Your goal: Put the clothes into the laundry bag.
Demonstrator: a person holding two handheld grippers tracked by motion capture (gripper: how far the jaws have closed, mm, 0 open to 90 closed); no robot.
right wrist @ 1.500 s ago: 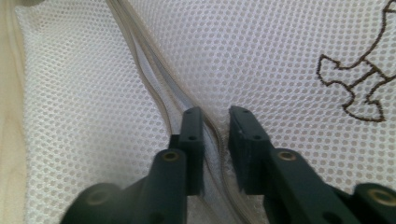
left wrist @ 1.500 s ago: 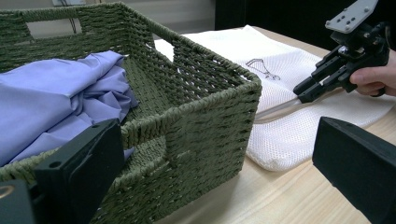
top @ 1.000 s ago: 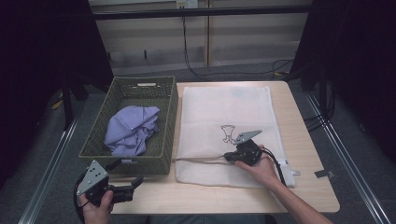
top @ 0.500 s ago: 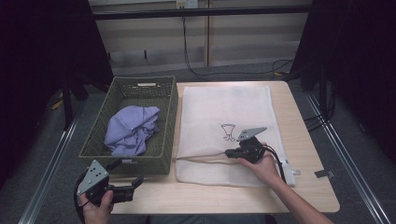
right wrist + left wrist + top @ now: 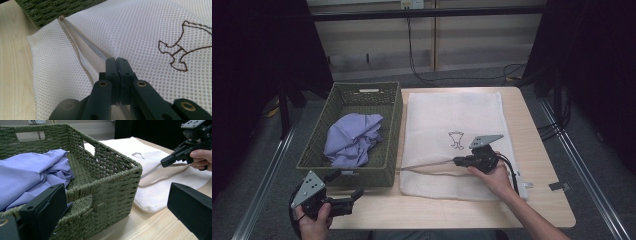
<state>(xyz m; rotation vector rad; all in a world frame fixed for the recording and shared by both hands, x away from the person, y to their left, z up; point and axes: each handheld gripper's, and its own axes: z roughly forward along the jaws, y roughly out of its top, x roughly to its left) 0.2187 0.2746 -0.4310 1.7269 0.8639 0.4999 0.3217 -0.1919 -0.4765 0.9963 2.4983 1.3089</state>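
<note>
White mesh bag (image 5: 452,135) beside basket (image 5: 352,132); right gripper (image 5: 459,161) pinched on upper zipper edge (image 5: 93,51), opening running toward basket; left gripper (image 5: 353,196) wide open, empty, near basket corner.

High view overhead; claw views near mesh bag (image 5: 452,135).

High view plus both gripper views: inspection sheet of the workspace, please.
Surface: wooden table, bare at its right and front edges.
Job's things: white mesh bag lies flat, its zip edge partly open and lifted; lilac cloth bunched in the green basket beside the bag.
Clutter: small white tag at the bag's near right corner.
Grippers: right gripper shut on the bag's upper zip edge; left gripper open, in front of the basket, holding nothing.
Cables: black cable trails from the right gripper; more on the floor behind.
Surroundings: dark curtains at both sides, floor rails.
</note>
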